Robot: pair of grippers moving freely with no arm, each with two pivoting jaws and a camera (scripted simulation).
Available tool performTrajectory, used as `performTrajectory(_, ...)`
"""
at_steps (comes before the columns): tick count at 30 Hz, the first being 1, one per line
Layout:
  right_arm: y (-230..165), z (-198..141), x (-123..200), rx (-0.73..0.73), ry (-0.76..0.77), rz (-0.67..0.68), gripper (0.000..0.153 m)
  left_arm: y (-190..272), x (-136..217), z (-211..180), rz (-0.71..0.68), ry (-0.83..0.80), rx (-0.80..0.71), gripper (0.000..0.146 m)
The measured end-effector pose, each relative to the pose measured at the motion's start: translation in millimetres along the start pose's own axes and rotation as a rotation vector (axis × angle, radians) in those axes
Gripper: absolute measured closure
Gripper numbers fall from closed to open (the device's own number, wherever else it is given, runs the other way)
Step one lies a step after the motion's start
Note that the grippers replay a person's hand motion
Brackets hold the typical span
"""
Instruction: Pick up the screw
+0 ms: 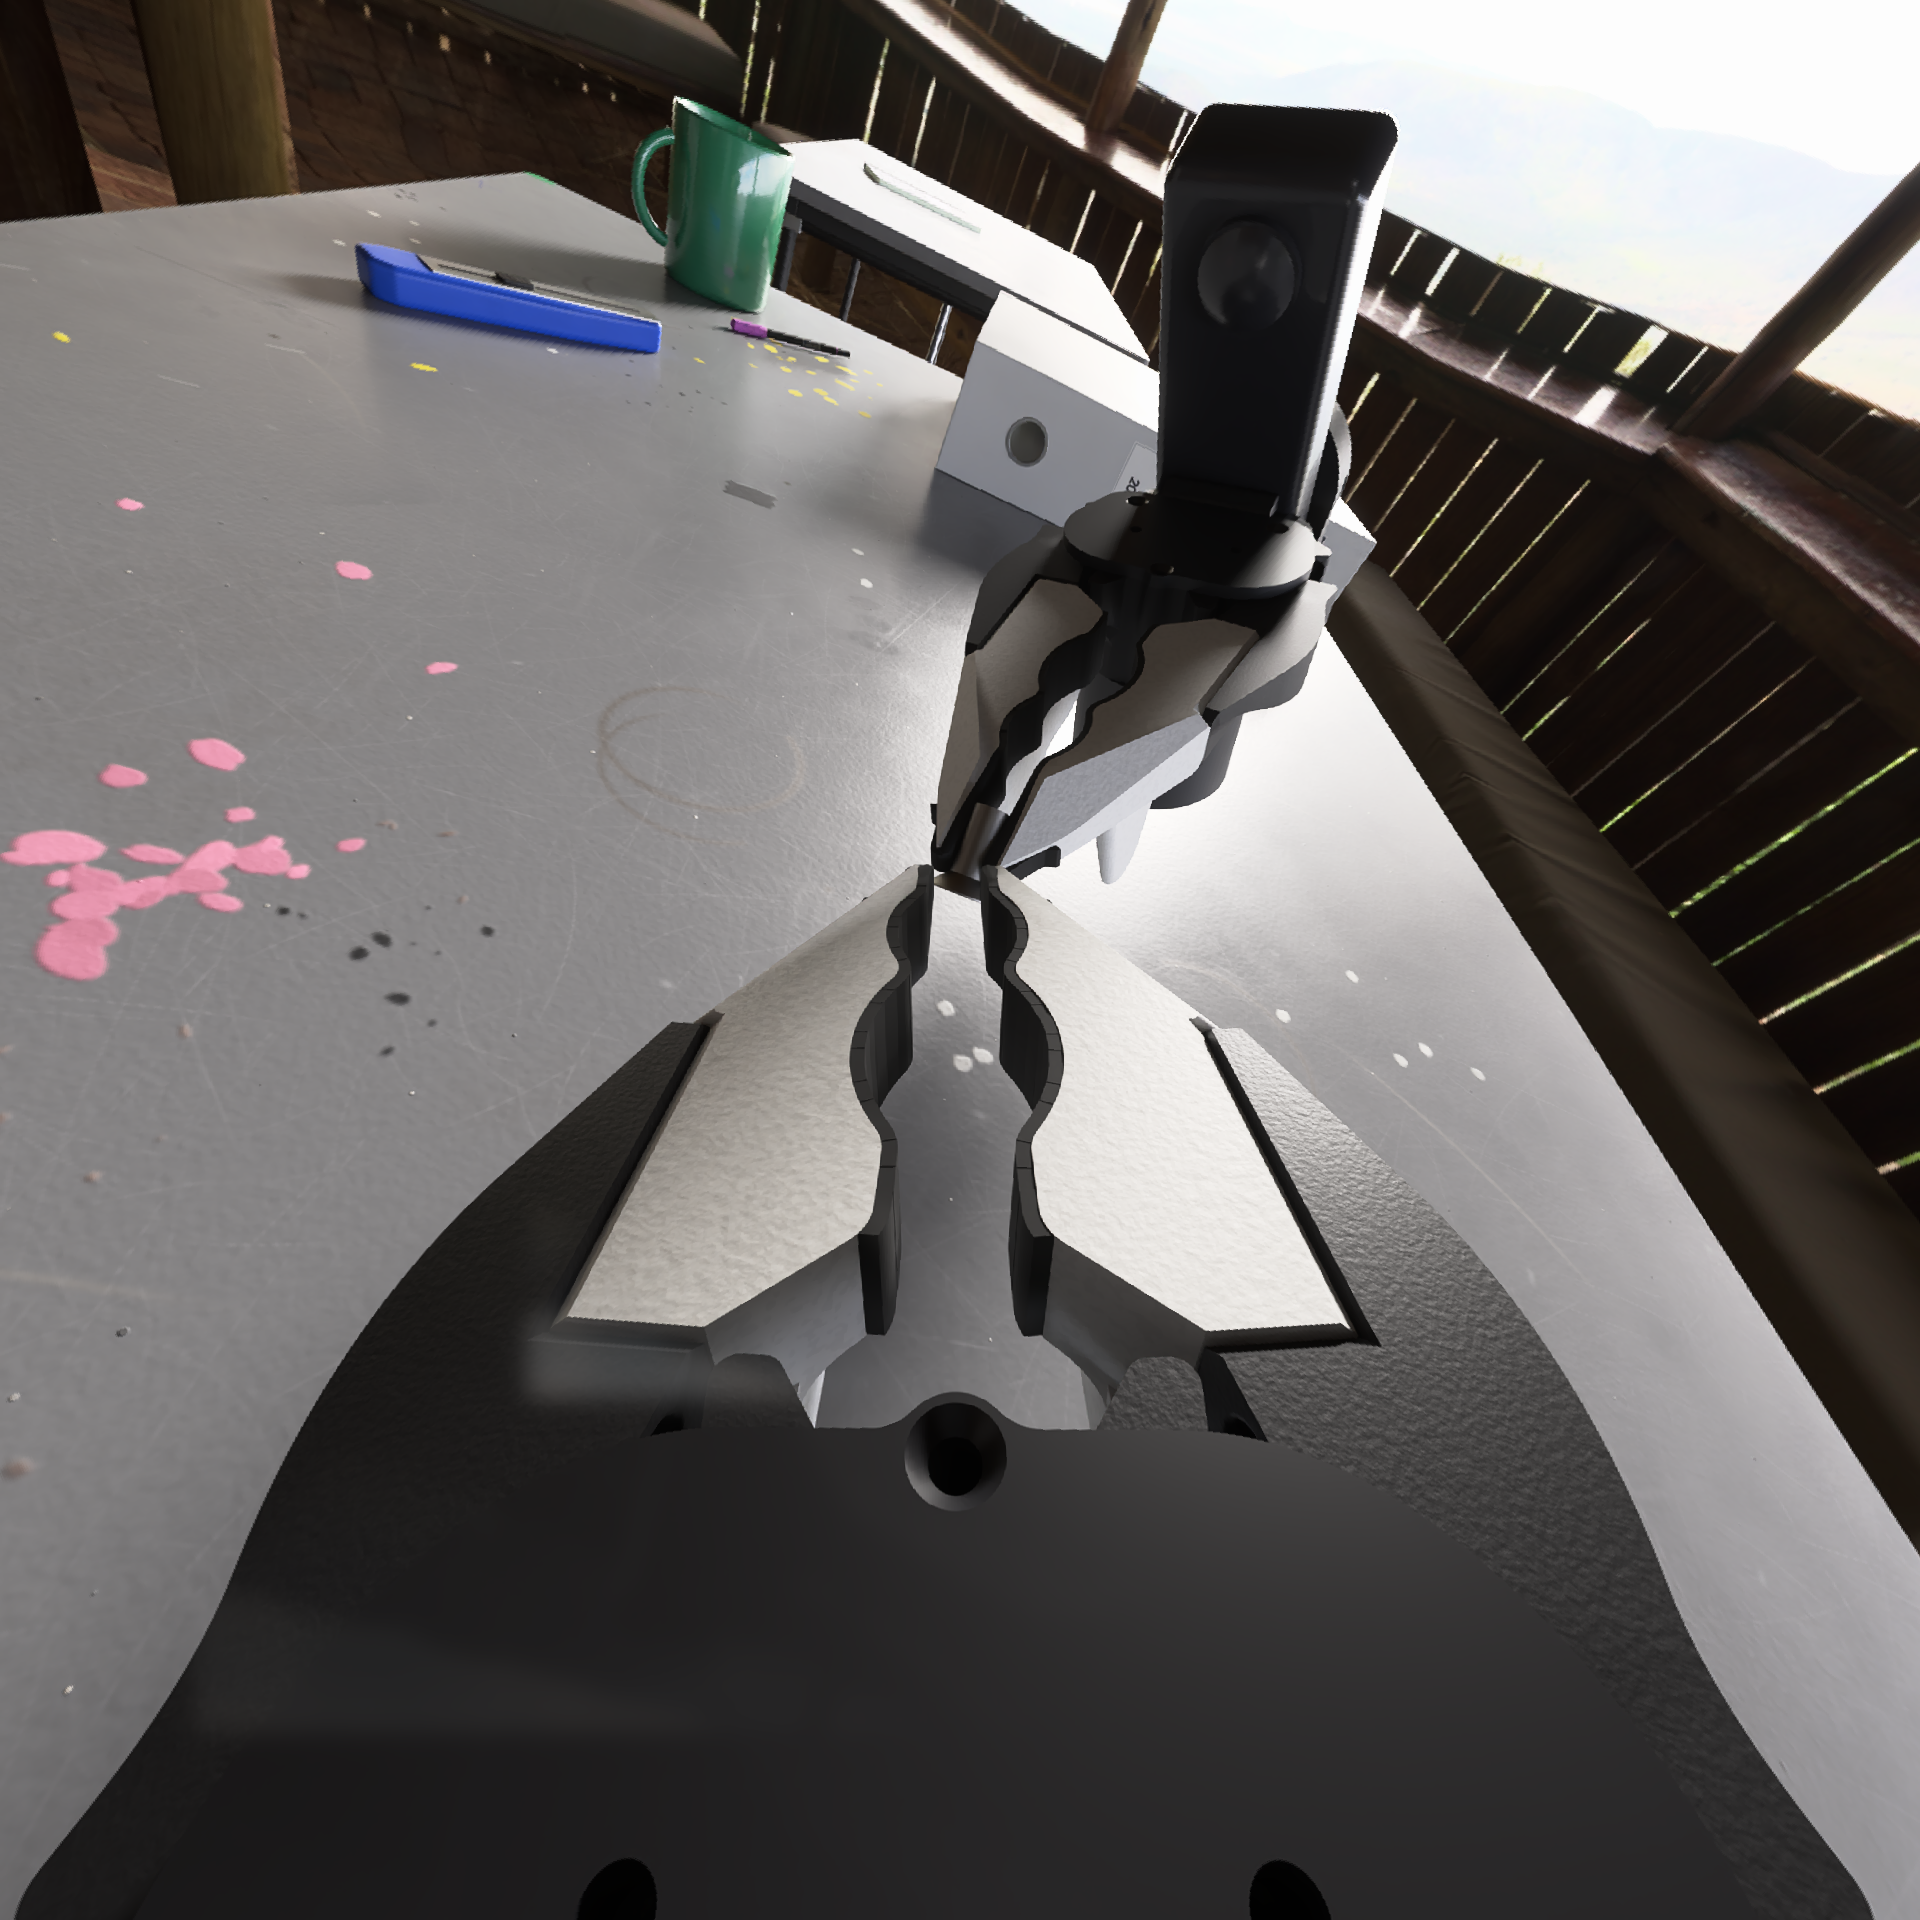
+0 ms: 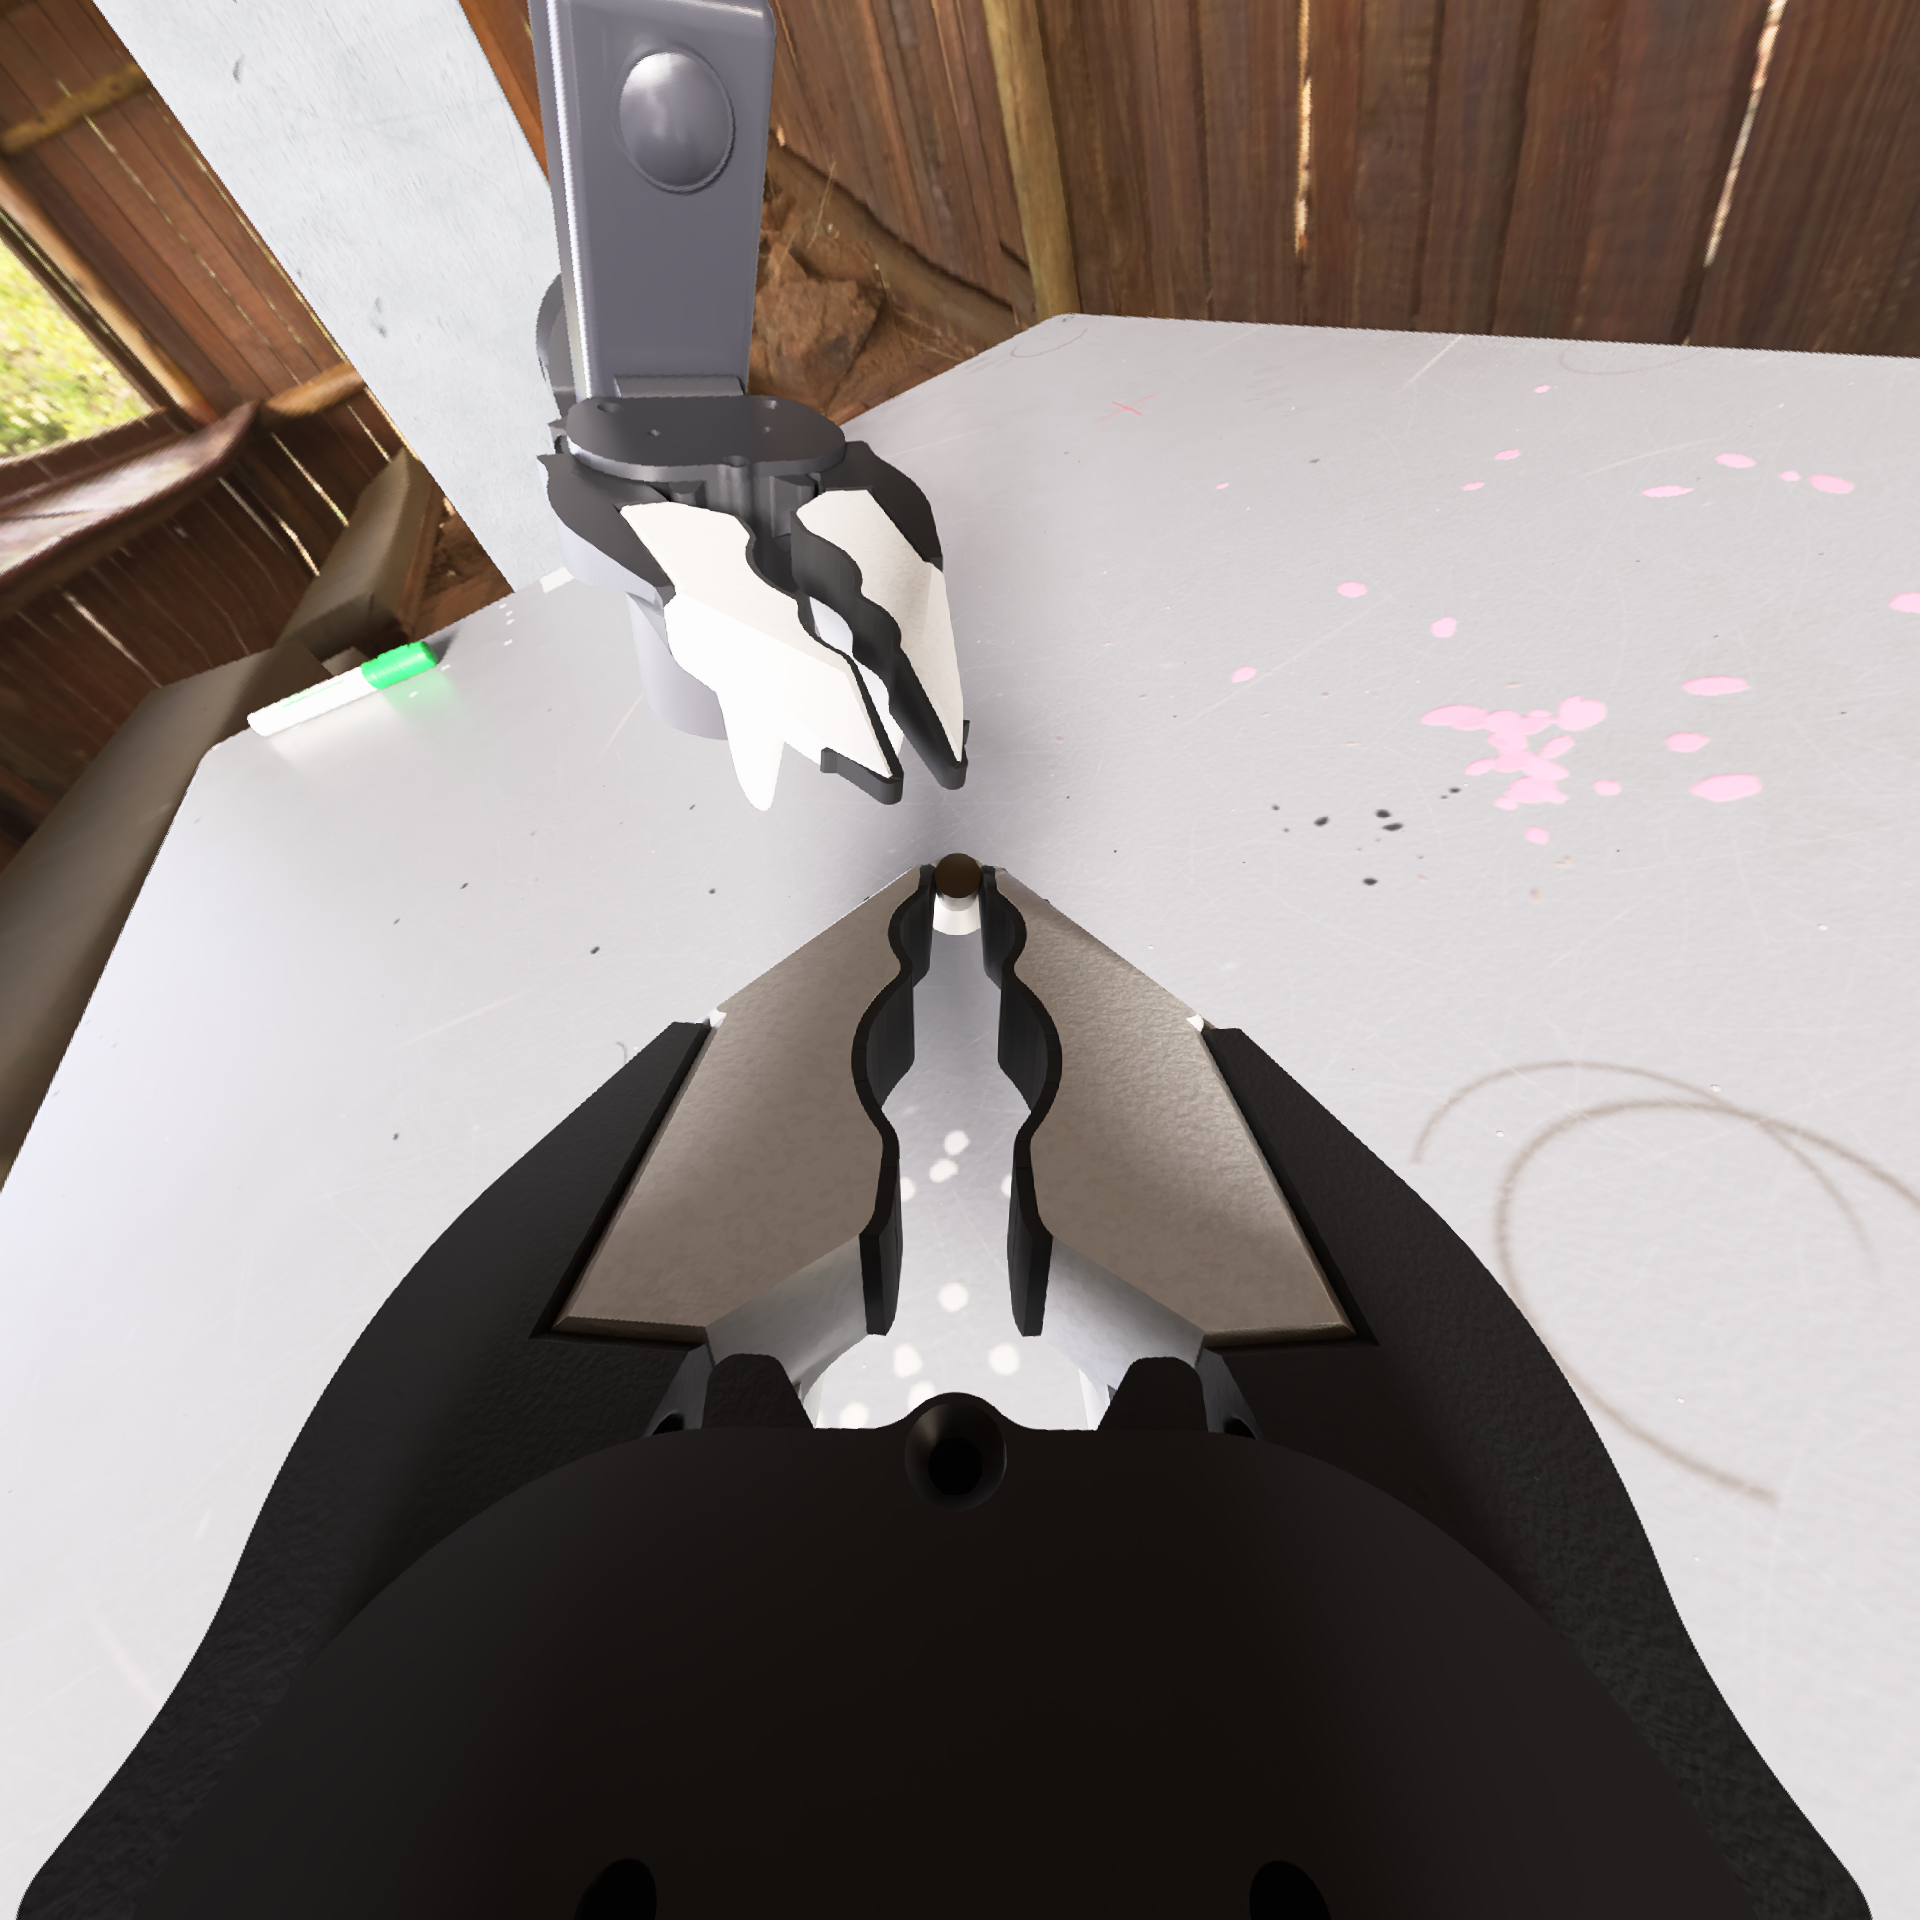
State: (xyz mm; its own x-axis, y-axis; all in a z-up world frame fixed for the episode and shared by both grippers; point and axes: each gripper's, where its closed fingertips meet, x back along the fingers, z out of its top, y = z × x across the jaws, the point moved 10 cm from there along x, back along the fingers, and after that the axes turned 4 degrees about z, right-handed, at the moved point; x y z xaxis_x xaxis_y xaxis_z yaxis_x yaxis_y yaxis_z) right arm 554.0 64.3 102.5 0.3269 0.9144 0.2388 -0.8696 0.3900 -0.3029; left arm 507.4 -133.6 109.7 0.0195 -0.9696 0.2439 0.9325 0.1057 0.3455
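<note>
The screw (image 2: 956, 881) is small, with a dark round head and a pale shaft. My right gripper (image 2: 957, 883) is shut on it at the fingertips, low over the grey table (image 2: 1351, 935). In the left wrist view the right gripper (image 1: 971, 847) points down, with the screw (image 1: 975, 831) dark between its tips. My left gripper (image 1: 958, 883) has its jaws drawn close with a narrow gap and holds nothing. Its tips sit just short of the screw. It also shows in the right wrist view (image 2: 925, 779), just beyond the screw.
At the table's far side are a green mug (image 1: 717, 197), a blue flat tool (image 1: 499, 296), a purple-tipped pen (image 1: 790, 338) and a white box (image 1: 1039, 416). A green-capped marker (image 2: 343, 691) lies near one edge. Pink paint splashes (image 1: 135, 883) mark the surface.
</note>
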Motion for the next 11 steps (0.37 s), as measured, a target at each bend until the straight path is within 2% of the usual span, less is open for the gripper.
performTrajectory(4,1.2,-0.4,-1.4,-0.021,0.02,0.008,0.145,-0.4,-1.2,-0.6,-0.014,-0.016,0.01,0.136)
performTrajectory(7,1.7,-1.3,-5.1,-0.032,0.02,0.012,0.145,-0.8,-1.0,-2.6,0.001,-0.015,0.002,0.142)
performTrajectory(11,-0.4,-1.8,-10.7,-0.015,0.021,-0.008,0.145,-2.1,0.4,-1.6,0.007,-0.013,0.003,0.144)
